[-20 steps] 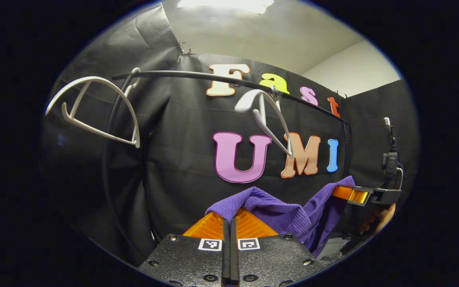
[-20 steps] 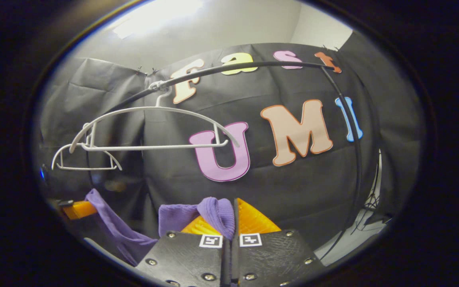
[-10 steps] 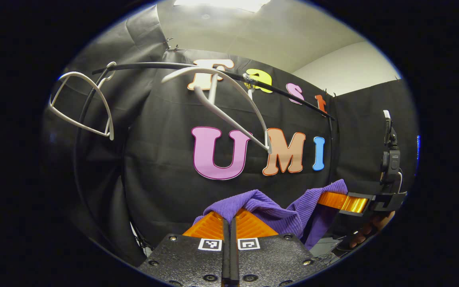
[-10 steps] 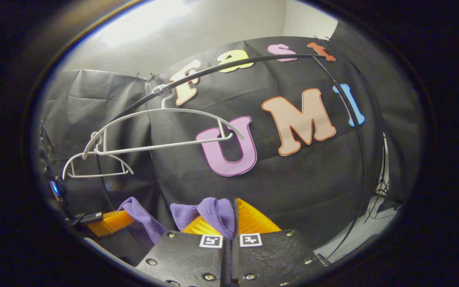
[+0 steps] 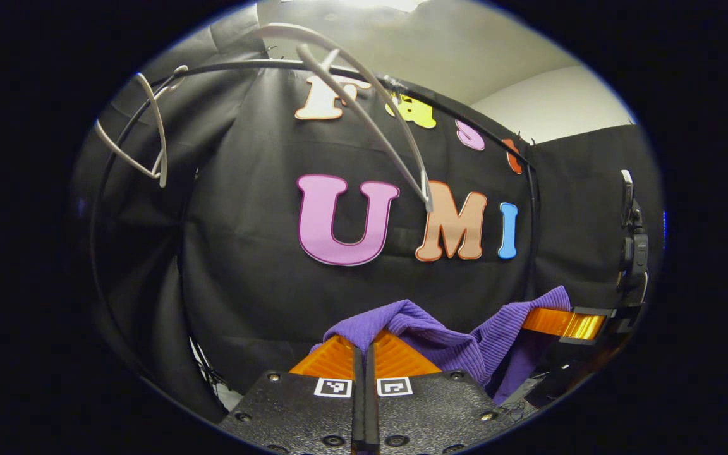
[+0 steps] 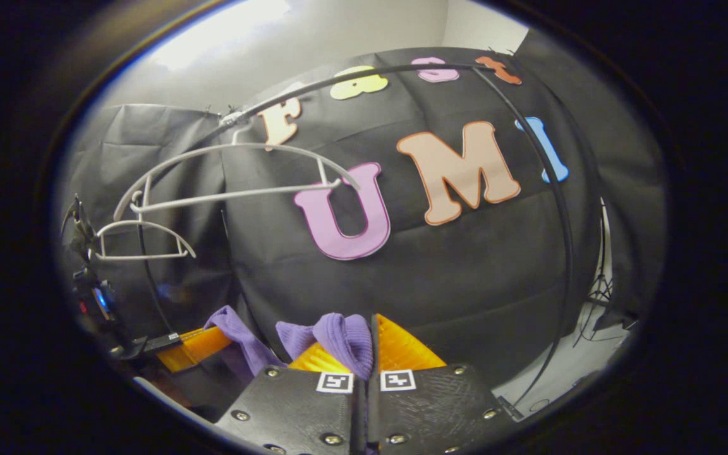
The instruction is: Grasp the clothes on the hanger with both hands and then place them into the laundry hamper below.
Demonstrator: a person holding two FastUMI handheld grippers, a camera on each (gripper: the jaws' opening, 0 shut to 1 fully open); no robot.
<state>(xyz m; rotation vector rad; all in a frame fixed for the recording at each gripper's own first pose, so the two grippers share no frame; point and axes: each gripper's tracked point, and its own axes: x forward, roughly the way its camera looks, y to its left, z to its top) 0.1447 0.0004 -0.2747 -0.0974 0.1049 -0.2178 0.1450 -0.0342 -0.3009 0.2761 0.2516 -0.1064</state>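
Note:
A purple knitted garment (image 5: 430,332) is off the hanger and stretched between my two grippers. My left gripper (image 5: 364,354) is shut on one end of it, the cloth bunched over the fingertips. The right gripper (image 5: 563,322) shows at the far right of the left gripper view, holding the other end. In the right gripper view my right gripper (image 6: 369,344) is shut on a purple fold (image 6: 339,338), and the left gripper (image 6: 196,344) appears low at the left with cloth draped over it. The bare white hanger (image 6: 237,177) hangs on the black rail (image 6: 364,79). The hamper is hidden.
A second white hanger (image 6: 143,240) hangs further along the rail, seen also as the hanger (image 5: 143,139) at upper left. The rail's black upright (image 6: 566,234) curves down at the right. Tripod legs (image 6: 594,297) stand on the pale floor beyond it.
Both grippers have come down with the purple garment, so the rail and hangers sit higher in both views. The emptied hanger has swung upward in the left gripper view.

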